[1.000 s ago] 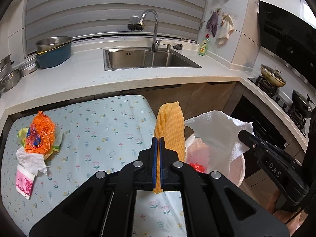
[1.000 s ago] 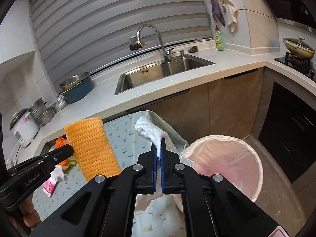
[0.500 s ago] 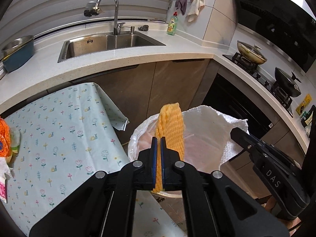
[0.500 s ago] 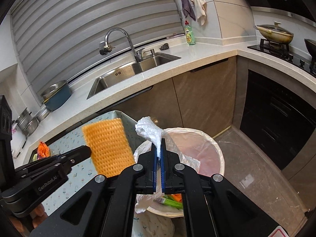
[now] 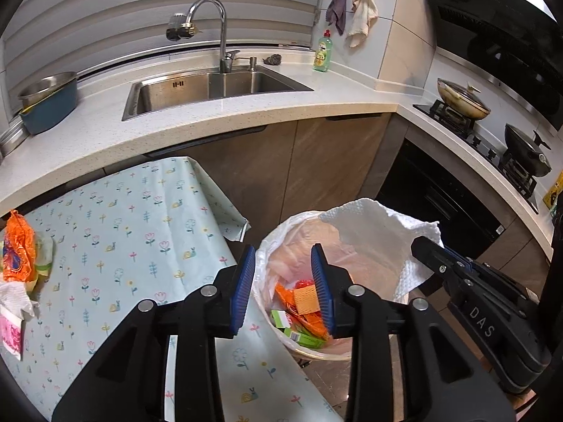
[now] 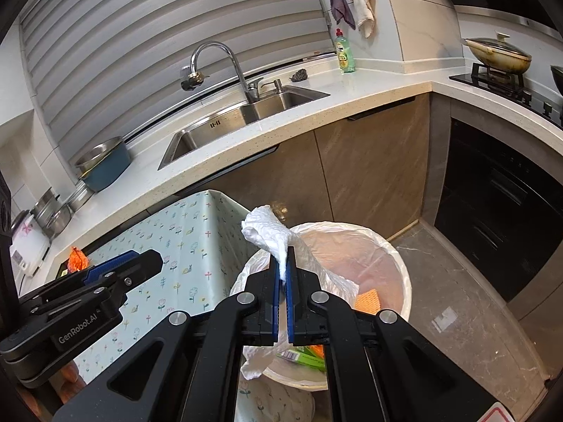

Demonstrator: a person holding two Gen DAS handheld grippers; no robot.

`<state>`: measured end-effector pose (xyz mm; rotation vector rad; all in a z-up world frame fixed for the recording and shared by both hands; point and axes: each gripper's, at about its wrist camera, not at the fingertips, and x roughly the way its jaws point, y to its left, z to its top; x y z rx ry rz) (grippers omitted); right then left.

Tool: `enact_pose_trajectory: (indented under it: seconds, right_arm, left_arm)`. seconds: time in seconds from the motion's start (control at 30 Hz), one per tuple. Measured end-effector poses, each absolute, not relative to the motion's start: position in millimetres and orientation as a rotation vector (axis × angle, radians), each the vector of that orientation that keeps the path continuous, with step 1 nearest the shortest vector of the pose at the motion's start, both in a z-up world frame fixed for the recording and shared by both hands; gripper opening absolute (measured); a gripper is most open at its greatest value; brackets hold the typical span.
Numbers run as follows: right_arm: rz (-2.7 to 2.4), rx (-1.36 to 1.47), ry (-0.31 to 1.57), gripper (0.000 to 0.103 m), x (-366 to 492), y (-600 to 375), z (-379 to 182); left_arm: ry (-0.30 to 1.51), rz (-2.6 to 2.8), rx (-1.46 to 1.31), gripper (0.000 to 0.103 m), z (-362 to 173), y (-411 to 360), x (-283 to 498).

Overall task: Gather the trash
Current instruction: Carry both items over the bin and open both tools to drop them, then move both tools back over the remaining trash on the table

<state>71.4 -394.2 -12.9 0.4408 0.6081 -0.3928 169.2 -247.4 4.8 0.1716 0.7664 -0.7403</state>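
My left gripper (image 5: 283,286) is open and empty above the near rim of a bag-lined trash bin (image 5: 278,239). The orange foam net (image 5: 305,300) lies inside the bin among orange and green wrappers. My right gripper (image 6: 284,274) is shut on a white paper towel (image 6: 271,234) and holds it over the bin (image 6: 401,267); the towel also shows in the left wrist view (image 5: 380,235). The net shows in the bin in the right wrist view (image 6: 367,300). More trash, an orange wrapper (image 5: 19,246) and a crumpled tissue (image 5: 14,295), lies on the table's left edge.
The table with a floral cloth (image 5: 133,232) stands left of the bin. Behind are the counter with sink (image 5: 211,88), a blue pot (image 5: 49,105) and soap bottle (image 5: 323,52). A stove with pans (image 5: 464,100) is at right. Grey floor (image 6: 457,316) lies right of the bin.
My left gripper has opened and the orange foam net has dropped into the bin. My right gripper still holds the paper towel, now over the bin.
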Motion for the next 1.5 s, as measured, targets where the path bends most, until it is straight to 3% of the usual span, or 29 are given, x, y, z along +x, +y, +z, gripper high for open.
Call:
enact_pose_trajectory:
  seconds: [0.07,0.17,0.23,0.33,0.63,1.07,1.5]
  right_arm:
    - [-0.389,0.436,0.611,0.005,75.3,-390.5,-13.1]
    - [-0.388,0.427,0.618,0.016,82.1,-386.2,-14.5]
    - [-0.391,0.415,0.616,0.034,86.2,-382.3,-14.0]
    - [-0.394,0.403,0.604,0.045,90.3,-374.6,-11.4]
    - [-0.327,0.371,0.597,0.053,111.3,-339.7,-0.5]
    - [-0.171,0.295,0.639,0.053,156.0,-249.2,2.3]
    - [-0.021,0.238,0.684,0.056,202.4,-152.8,-1.0]
  left_arm:
    - [0.765,-0.731,0.162,0.034,5.9,-241.4,171.8]
    - [0.762,-0.702,0.144,0.052,6.9,-229.6,176.5]
    - [0.753,-0.680,0.131,0.058,7.8,-220.3,178.7]
    - [0.747,-0.647,0.123,0.061,8.6,-206.1,184.3]
    - [0.726,-0.516,0.078,0.078,11.6,-144.6,202.7]
    - [0.733,-0.330,0.015,0.082,3.2,-31.3,227.4]
    - [0.753,-0.165,0.015,0.092,-23.5,78.9,244.5]
